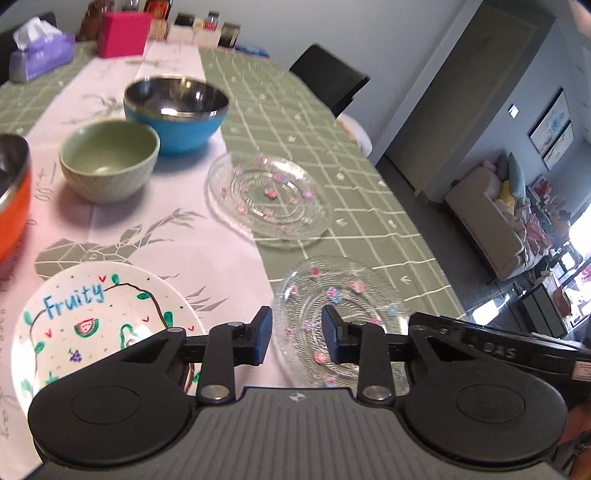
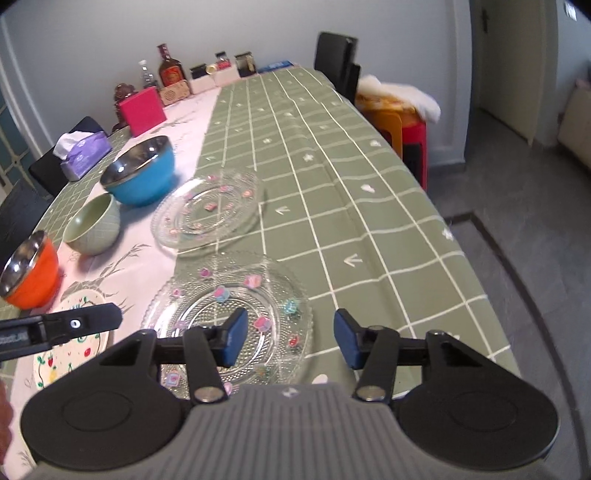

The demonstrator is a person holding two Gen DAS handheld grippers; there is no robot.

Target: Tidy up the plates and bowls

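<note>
Two clear glass plates with pink flowers lie on the green checked cloth: a near one (image 1: 354, 295) (image 2: 207, 306) and a far one (image 1: 269, 195) (image 2: 210, 210). My left gripper (image 1: 297, 334) is open, with the near plate's left rim seen between its blue pads. My right gripper (image 2: 291, 341) is open over the same plate's right rim. Neither gripper's pads press on the glass. A white "Fruity" plate (image 1: 92, 314) lies at the near left. Behind it stand a green bowl (image 1: 110, 158), a blue steel-lined bowl (image 1: 177, 110) and an orange bowl (image 2: 31, 273).
A purple tissue box (image 1: 40, 51), a pink box (image 1: 123, 33) and bottles and jars (image 2: 170, 72) stand at the table's far end. A black chair (image 1: 328, 77) and stacked red and yellow stools (image 2: 402, 125) stand along the right edge of the table.
</note>
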